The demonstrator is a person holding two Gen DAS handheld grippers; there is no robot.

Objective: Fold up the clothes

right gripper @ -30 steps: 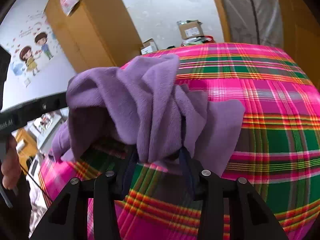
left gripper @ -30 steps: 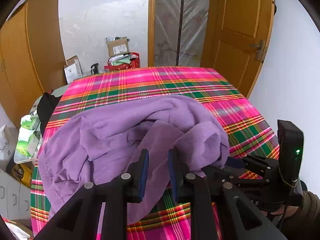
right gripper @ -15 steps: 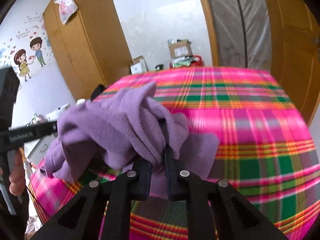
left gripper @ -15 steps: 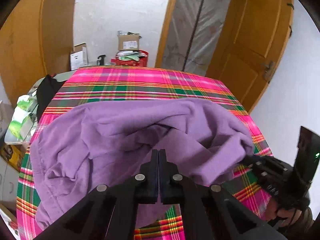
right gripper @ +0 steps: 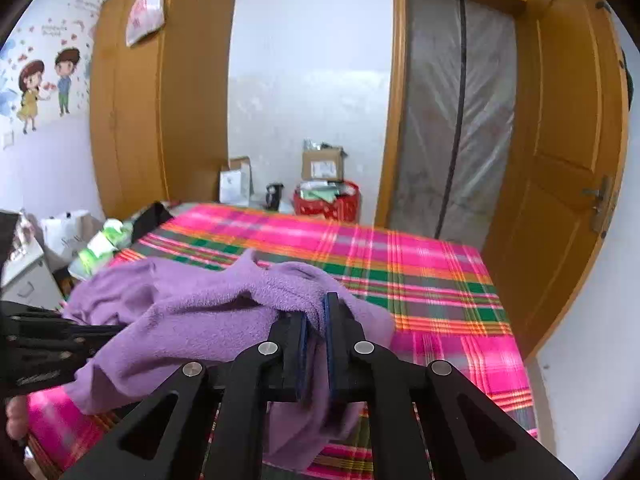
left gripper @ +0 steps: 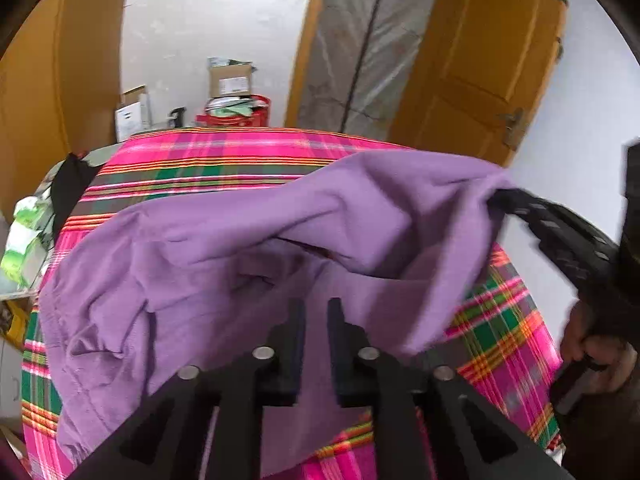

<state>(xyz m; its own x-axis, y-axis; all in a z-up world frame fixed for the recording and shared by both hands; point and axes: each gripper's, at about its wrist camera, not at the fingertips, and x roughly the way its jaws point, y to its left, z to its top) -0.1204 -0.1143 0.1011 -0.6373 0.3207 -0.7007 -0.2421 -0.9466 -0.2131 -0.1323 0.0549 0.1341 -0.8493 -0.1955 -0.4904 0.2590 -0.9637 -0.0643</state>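
Note:
A purple fleece garment (left gripper: pixel 360 216) lies crumpled on a pink and green plaid bedspread (left gripper: pixel 208 160). My left gripper (left gripper: pixel 316 316) hovers over the garment's near part. Its jaws are opening, with a narrow gap and no cloth pinched between the pads. My right gripper (right gripper: pixel 316 312) is closing on a thick fold of the garment (right gripper: pixel 192 320), and its blue pads press on the cloth. That fold is lifted off the bedspread (right gripper: pixel 420 248). In the left wrist view the right gripper (left gripper: pixel 496 200) holds the raised right edge. The left gripper (right gripper: pixel 120 328) shows at the left of the right wrist view.
Cardboard boxes and a red basket (right gripper: pixel 326 200) stand beyond the far end of the bed. A wooden wardrobe (right gripper: pixel 160 100) is at the left and an open wooden door (right gripper: pixel 568 140) at the right. A black item (left gripper: pixel 72 184) and green-white packages (right gripper: pixel 100 244) sit by the left edge.
The right gripper shut on a fold of the garment and rose, pulling the cloth's right edge up. The left gripper closed fully, then parted again, staying over the near part.

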